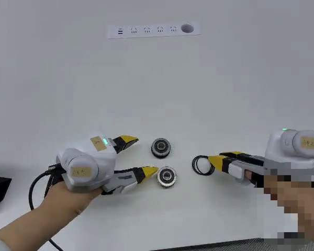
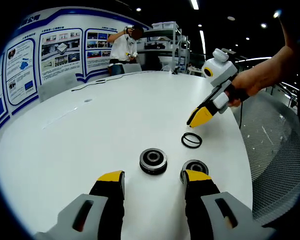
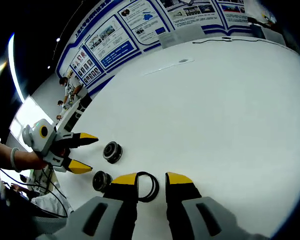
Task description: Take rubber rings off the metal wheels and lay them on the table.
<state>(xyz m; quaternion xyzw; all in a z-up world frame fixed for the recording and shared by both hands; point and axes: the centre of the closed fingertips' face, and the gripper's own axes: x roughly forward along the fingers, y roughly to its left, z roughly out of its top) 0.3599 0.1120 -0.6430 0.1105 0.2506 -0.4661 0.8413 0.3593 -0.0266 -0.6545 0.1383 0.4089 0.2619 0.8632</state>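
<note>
Black rubber forms the thin ring (image 1: 201, 165) lying flat on the glossy white bench (image 1: 146, 94), just off the tips of the right claw (image 1: 219, 158), opposite the left claw (image 1: 138, 155) (head view). Left gripper view: jaws wide apart and empty, one tip just beside the near wheel (image 2: 195, 166), the far wheel (image 2: 153, 160) ahead; a glancing tip could skid either smooth metal disc. Right gripper view: jaws slightly apart over the ring, which a careless closure might snag and drag.
</note>
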